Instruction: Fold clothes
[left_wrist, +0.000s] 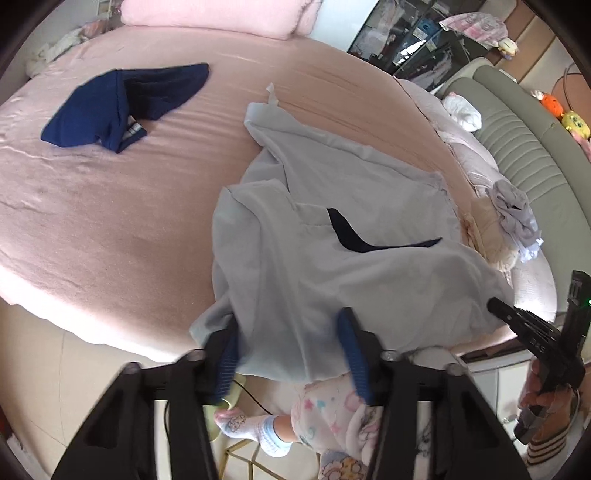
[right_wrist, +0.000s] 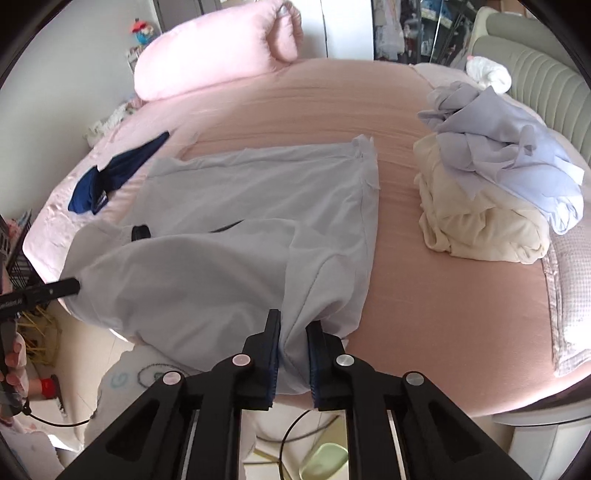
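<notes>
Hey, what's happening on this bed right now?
A person is folding laundry on a round bed with a pink sheet, holding a two-finger tool in each hand. The right tool is pinched shut on the near edge of a large pale grey garment. The left tool has the same hem between its fingers, though its jaws look wider. A crumpled navy garment lies further back, and a cream and lilac pile of clothes waits on the right.

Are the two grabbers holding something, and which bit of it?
The right gripper pinches the light grey garment at its near edge. The left gripper has that edge between its fingers, but whether it grips is unclear.
</notes>
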